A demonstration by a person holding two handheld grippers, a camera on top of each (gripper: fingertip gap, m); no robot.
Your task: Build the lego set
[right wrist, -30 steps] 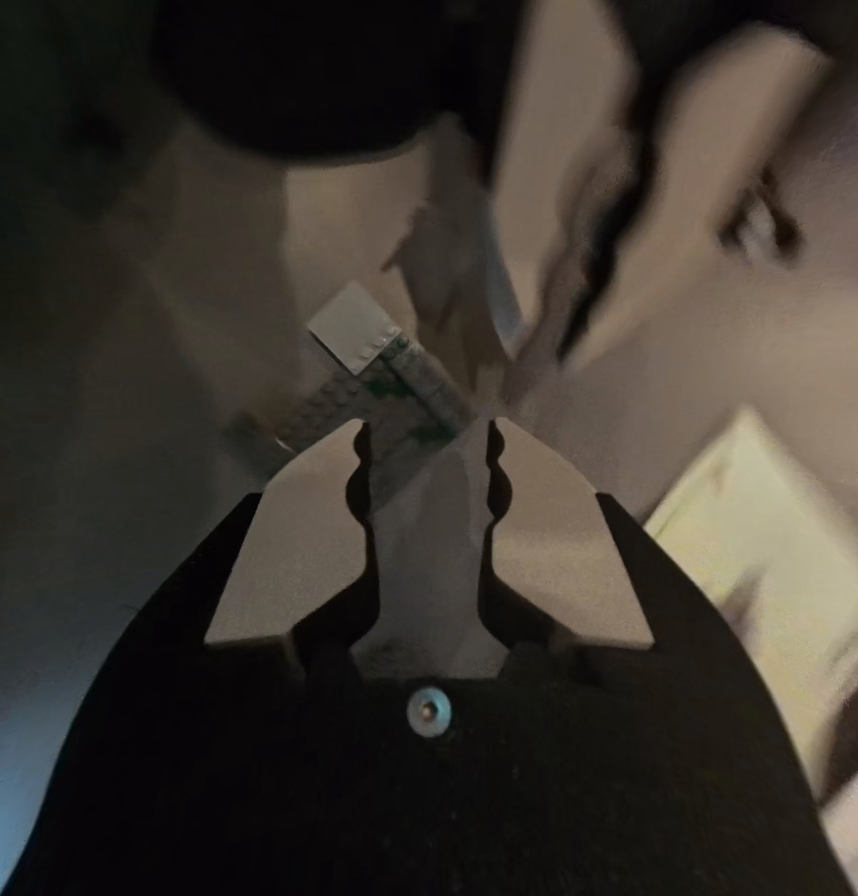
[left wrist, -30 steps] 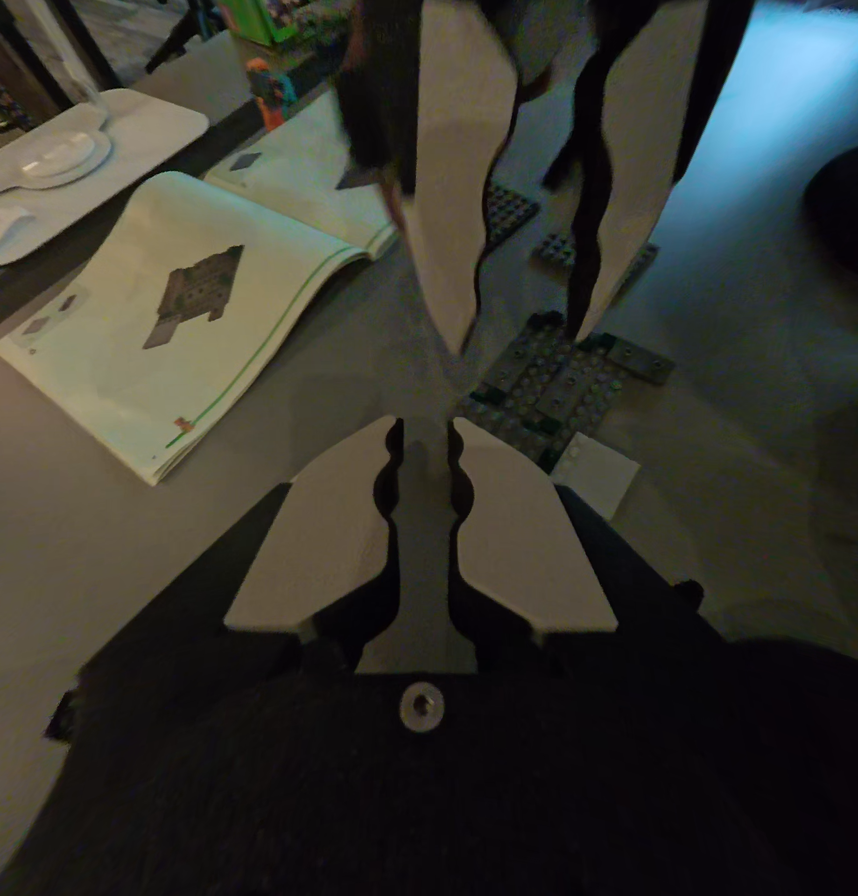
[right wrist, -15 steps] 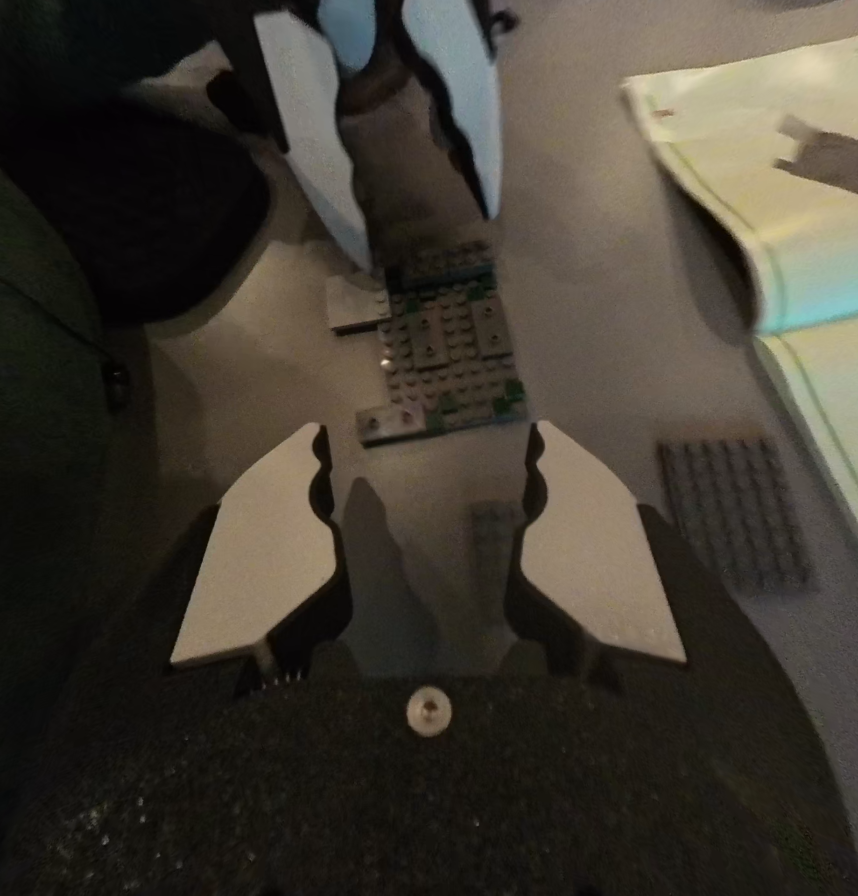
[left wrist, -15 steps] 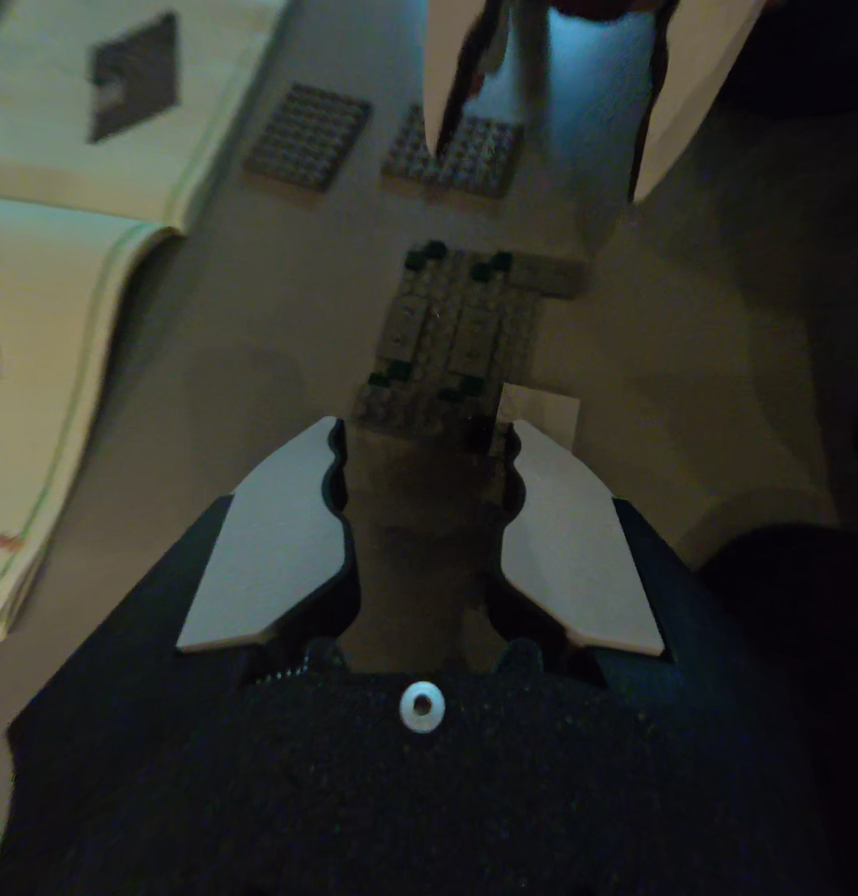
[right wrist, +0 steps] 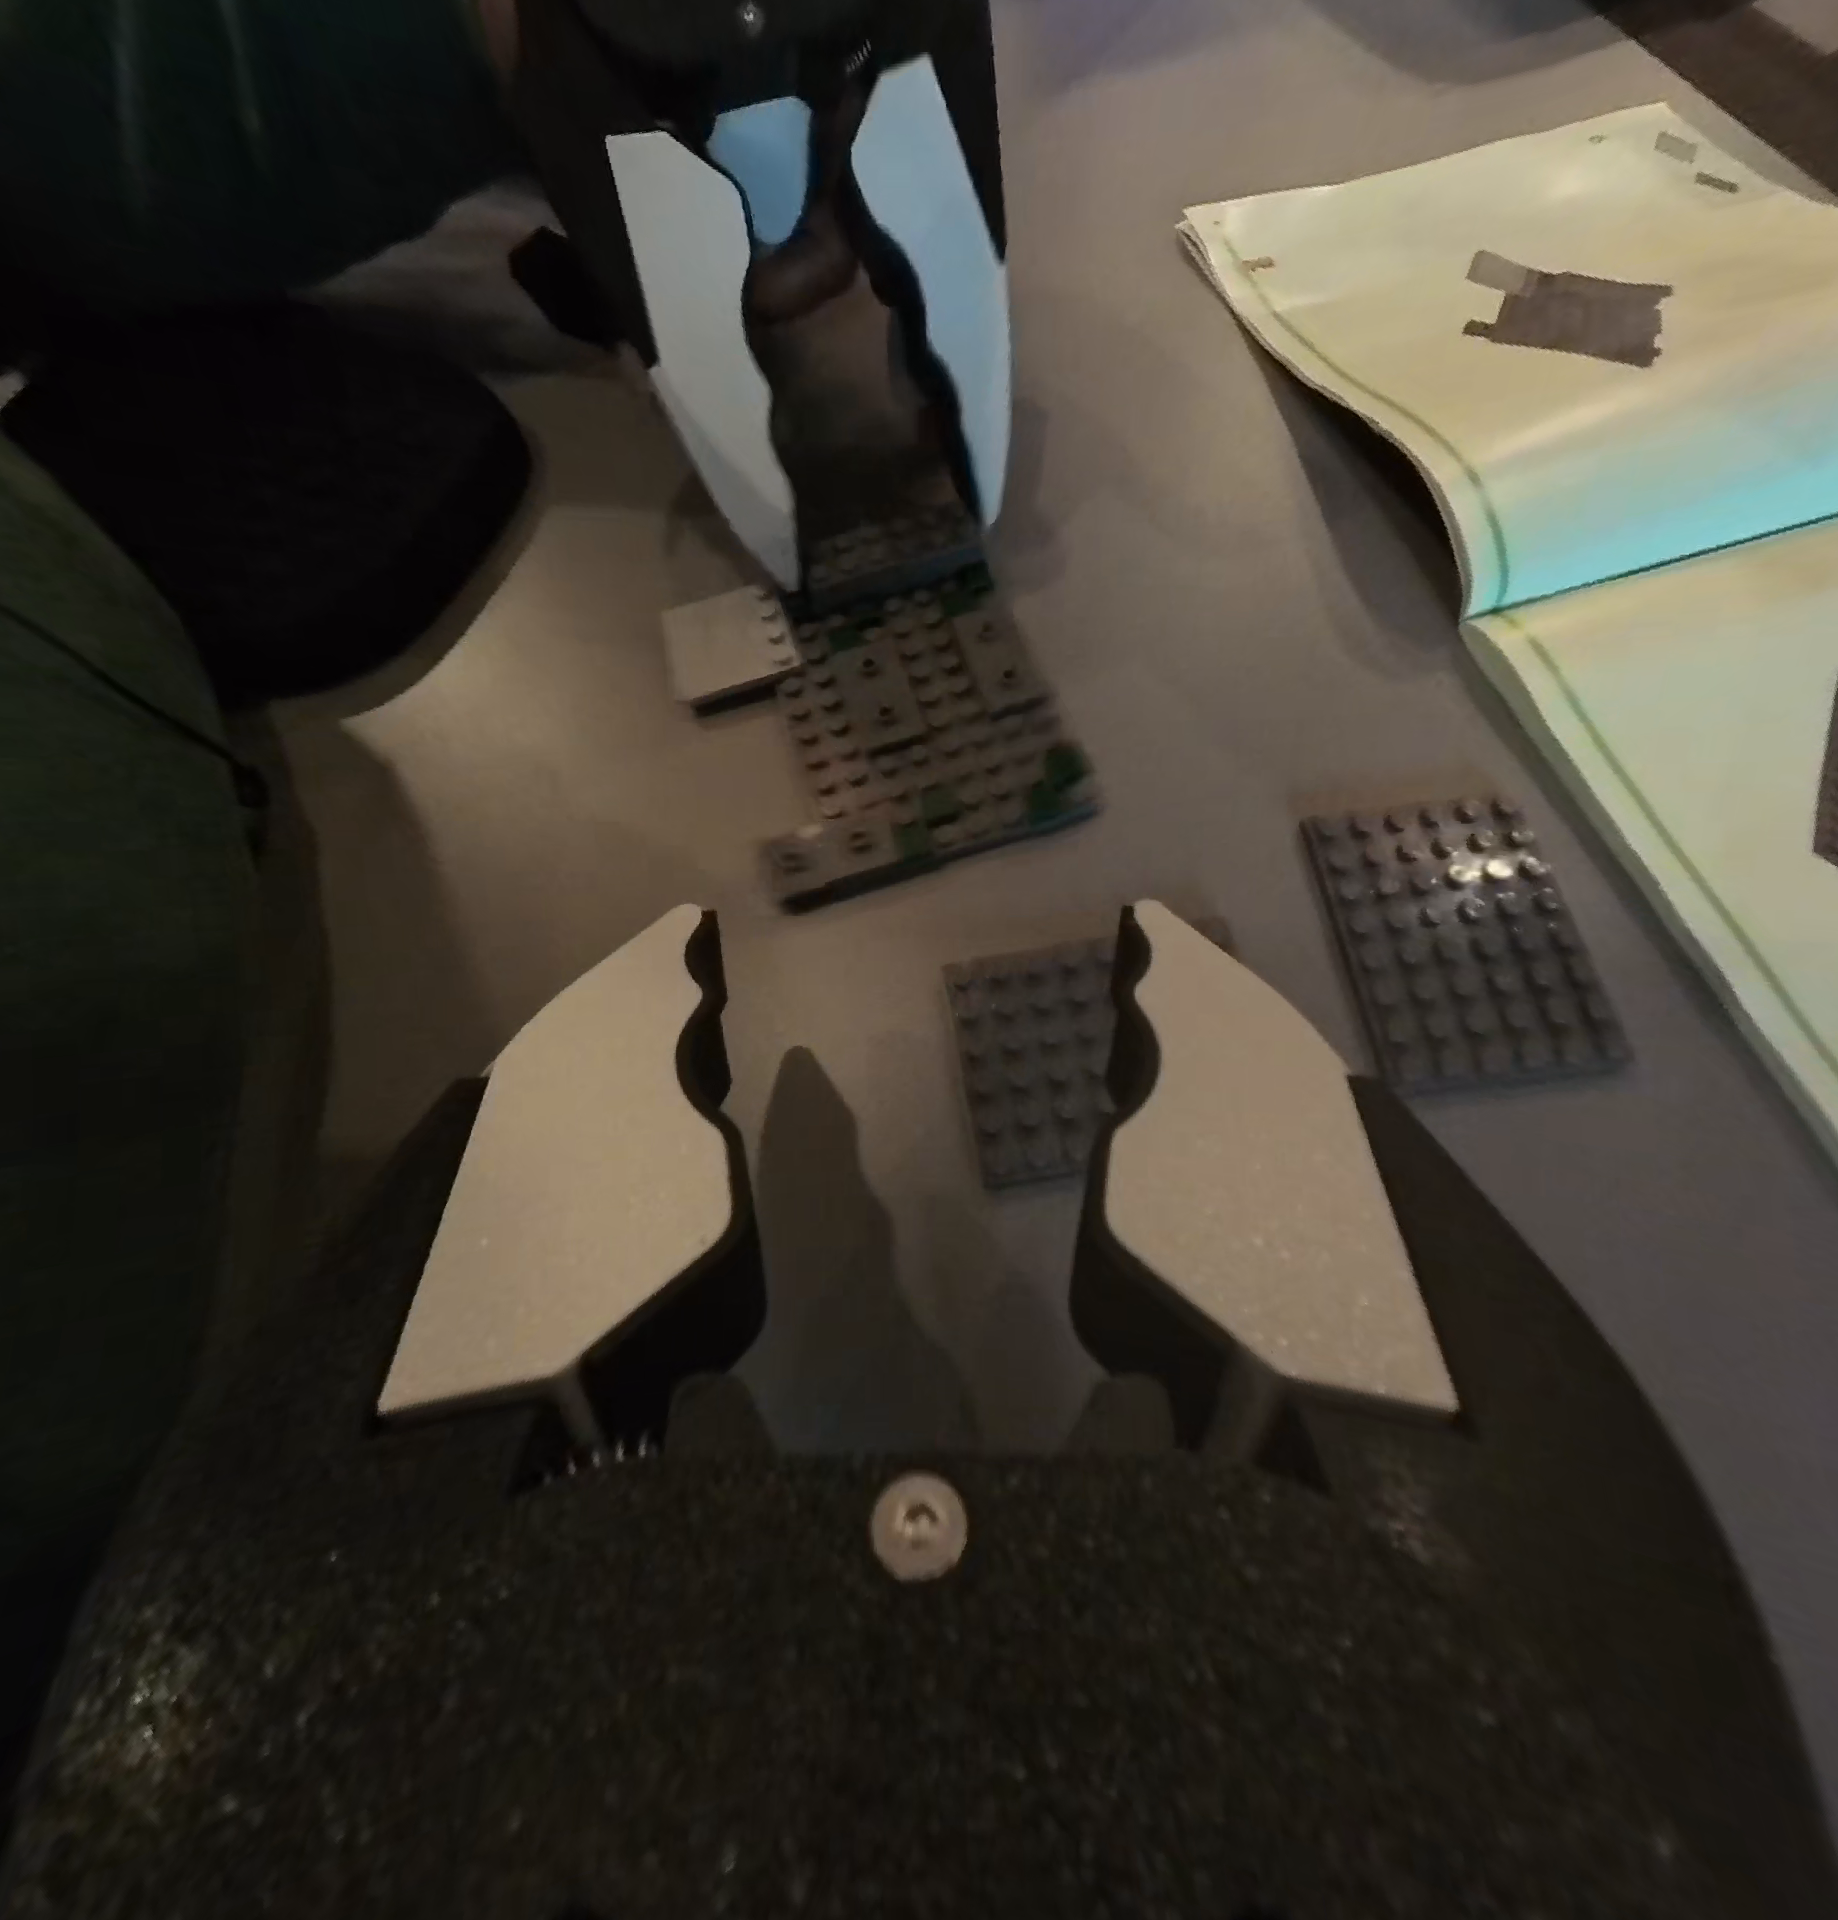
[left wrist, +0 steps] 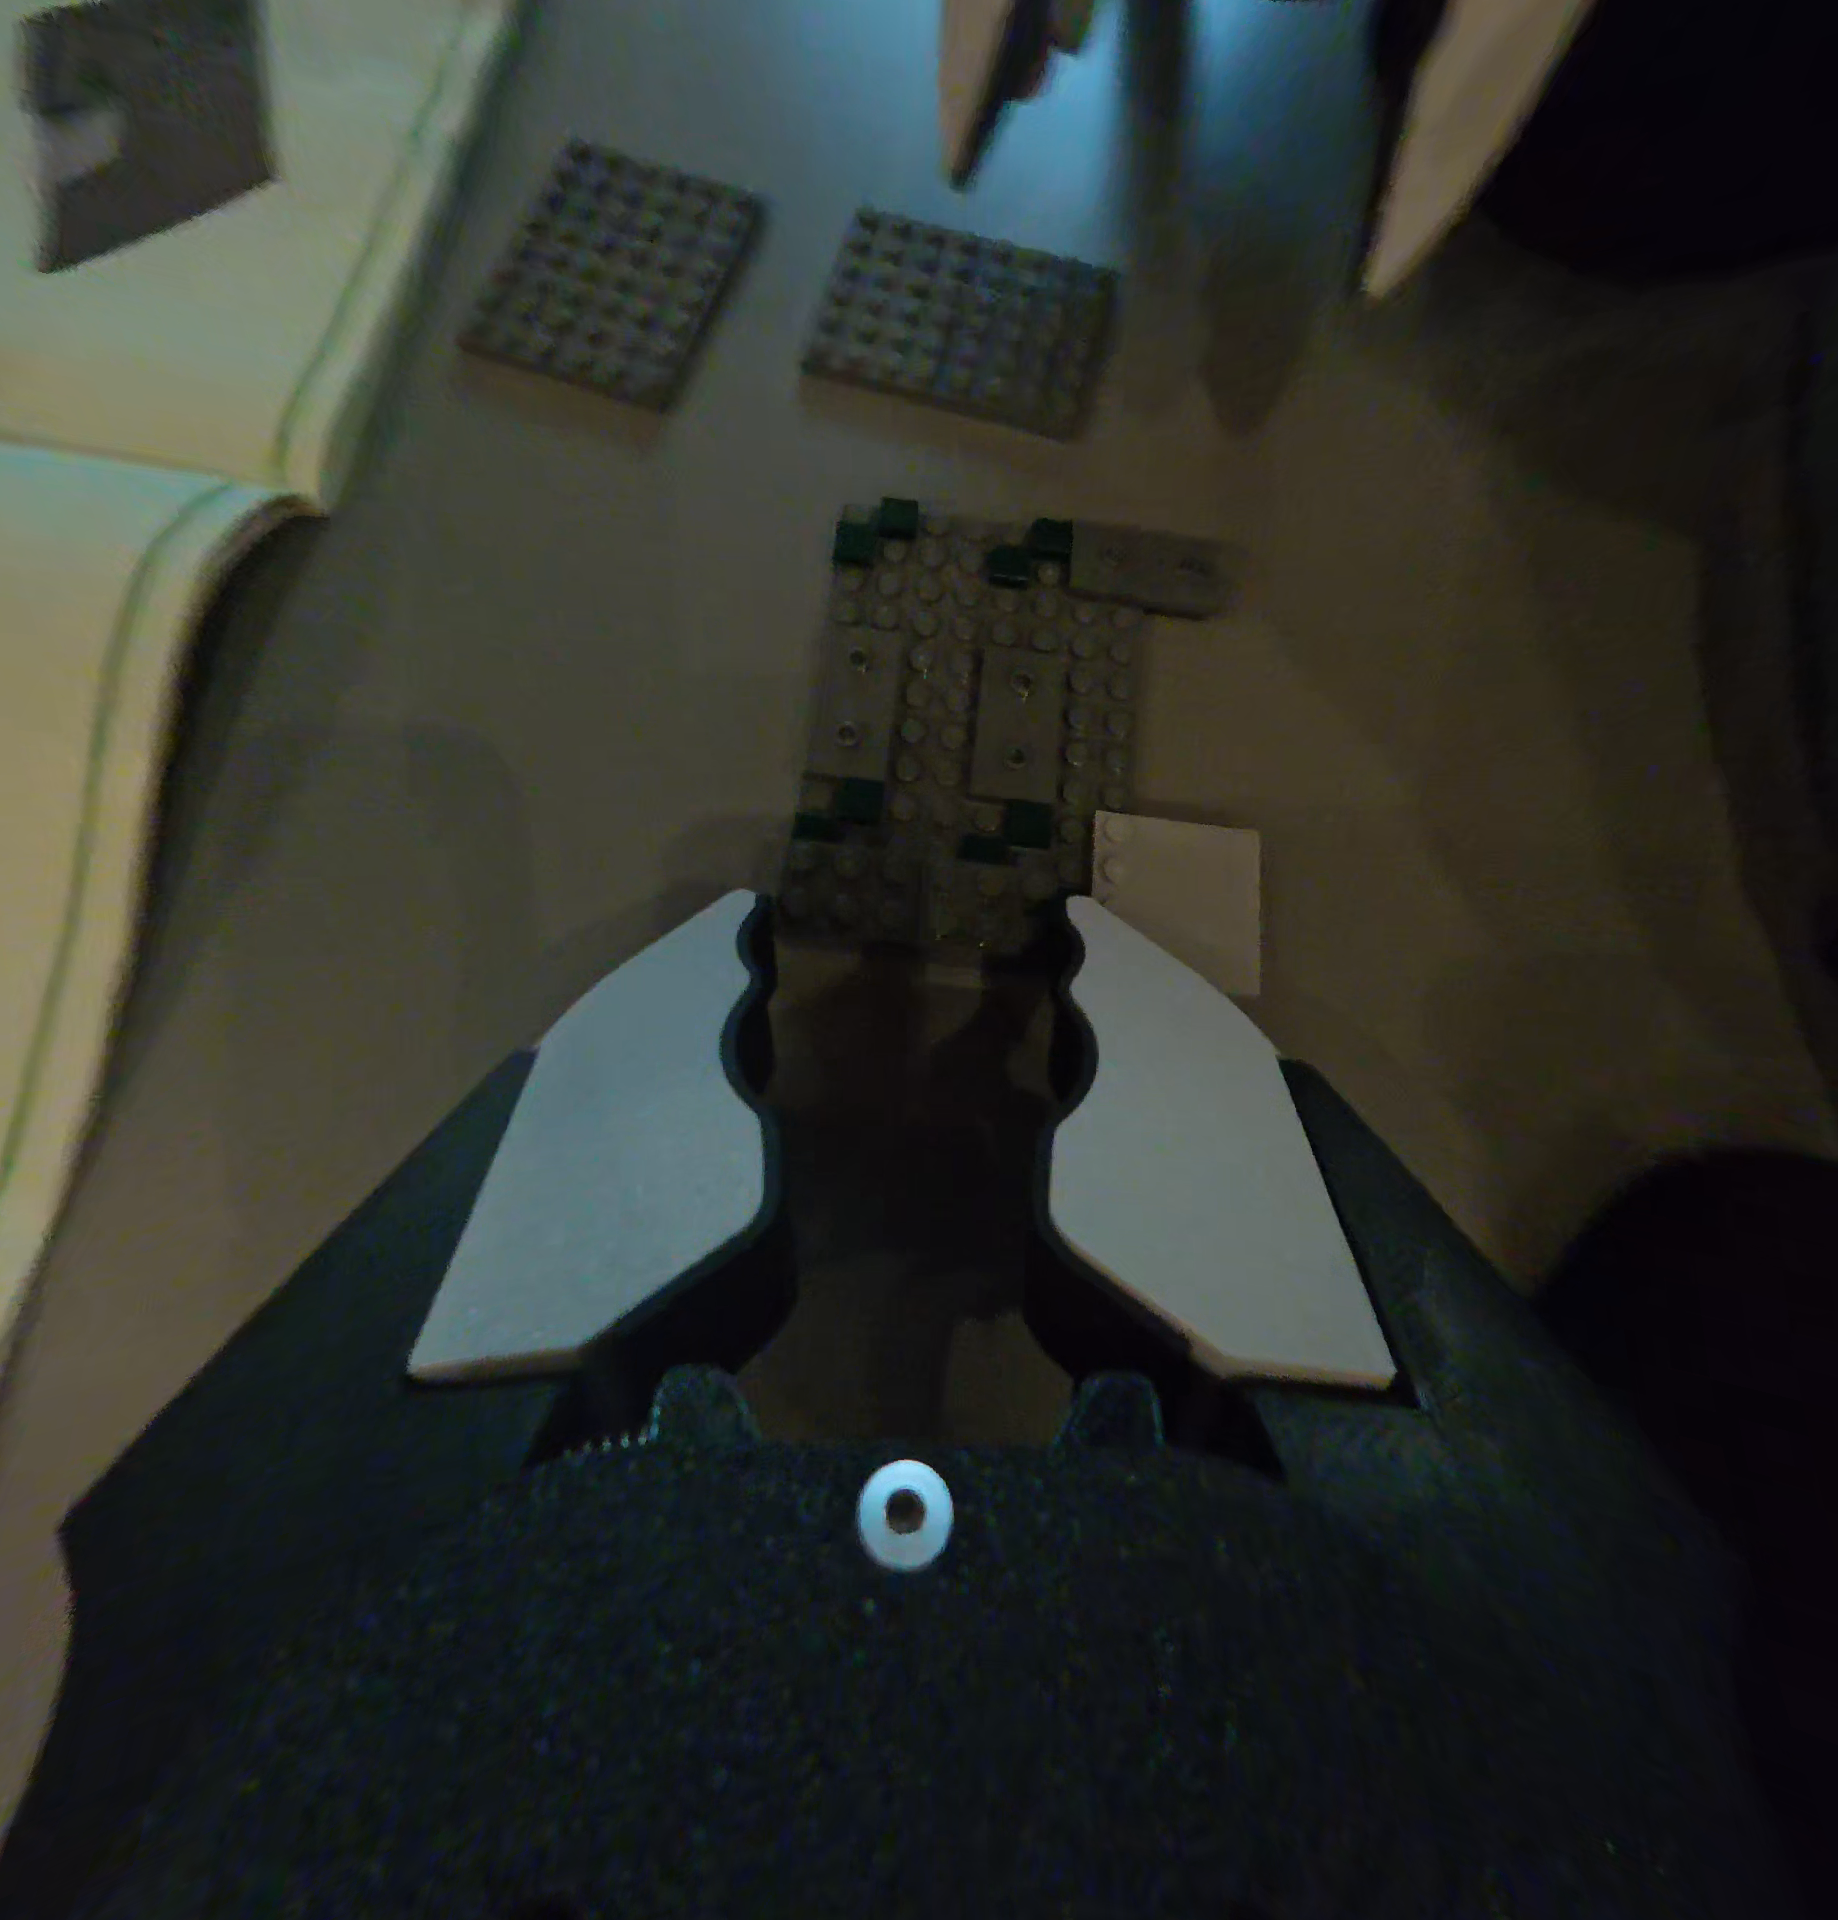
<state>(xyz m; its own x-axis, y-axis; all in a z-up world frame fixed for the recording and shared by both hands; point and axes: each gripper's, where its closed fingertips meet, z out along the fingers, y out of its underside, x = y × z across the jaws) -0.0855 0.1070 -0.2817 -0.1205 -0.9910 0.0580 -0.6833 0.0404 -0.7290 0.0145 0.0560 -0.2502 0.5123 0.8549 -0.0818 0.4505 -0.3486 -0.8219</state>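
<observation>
Left wrist view first: the left claw (left wrist: 910,914) sits wide apart with nothing in it, tips right at the near edge of the grey build (left wrist: 972,727). That's a flat studded slab with a few smooth tiles and little dark green bits (left wrist: 858,805) on top, and a pale smooth tile (left wrist: 1185,883) hanging off its right side just past the right fingertip. Beyond the build lie two loose grey studded plates (left wrist: 619,275) (left wrist: 962,317), side by side on the matte worktop (left wrist: 541,675). The open instruction booklet (left wrist: 146,436) is off to the left. The right claw (left wrist: 1175,223) shows at the top, blurry.

Right wrist view: the right claw (right wrist: 920,920) is also spread wide and empty. One loose plate (right wrist: 1029,1060) lies just inside its right finger, partly hidden by it; the other (right wrist: 1455,940) is further right, near the booklet (right wrist: 1621,343). The build (right wrist: 915,727) is straight ahead, with the left claw (right wrist: 884,551) planted at its far end.

My guess for the step: grab the near plate. It's thin and flat, so I'd come down low, pinch across the short edges, and keep the left claw bracing the build so it doesn't skate when the plate is pressed on.
</observation>
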